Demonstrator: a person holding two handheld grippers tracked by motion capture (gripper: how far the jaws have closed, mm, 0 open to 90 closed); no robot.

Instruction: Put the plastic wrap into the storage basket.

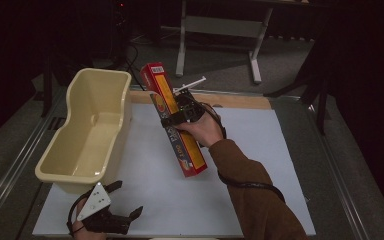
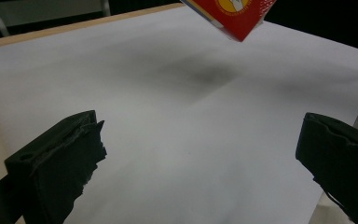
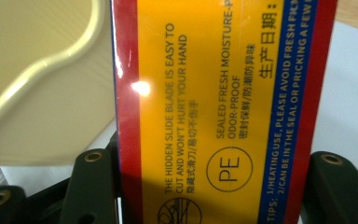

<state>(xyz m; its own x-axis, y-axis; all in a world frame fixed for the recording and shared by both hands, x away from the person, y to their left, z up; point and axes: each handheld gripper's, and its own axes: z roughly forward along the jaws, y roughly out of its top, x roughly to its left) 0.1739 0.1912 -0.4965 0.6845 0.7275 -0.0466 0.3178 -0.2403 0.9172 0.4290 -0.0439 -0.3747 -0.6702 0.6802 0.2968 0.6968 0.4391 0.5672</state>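
Note:
A long red and yellow cling-film box (image 1: 174,118) hangs tilted above the white sheet (image 1: 145,175), its far end raised toward the basin. My right gripper (image 1: 180,116) is shut on the box near its middle, one black jaw on each red edge. In the right gripper view the yellow printed face of the box (image 3: 219,107) stands between the jaws. My left gripper (image 1: 125,217) rests low at the sheet's near left corner, jaws wide apart with nothing between them. A red corner of the box (image 2: 235,16) floats over its shadow in the left gripper view, beyond the left gripper (image 2: 200,154).
A cream plastic basin (image 1: 87,127) stands on the left of the table, long side running away from me; its rim (image 3: 37,79) lies just left of the box. A wooden strip (image 1: 230,100) borders the sheet's far edge. Table legs (image 1: 220,40) stand behind.

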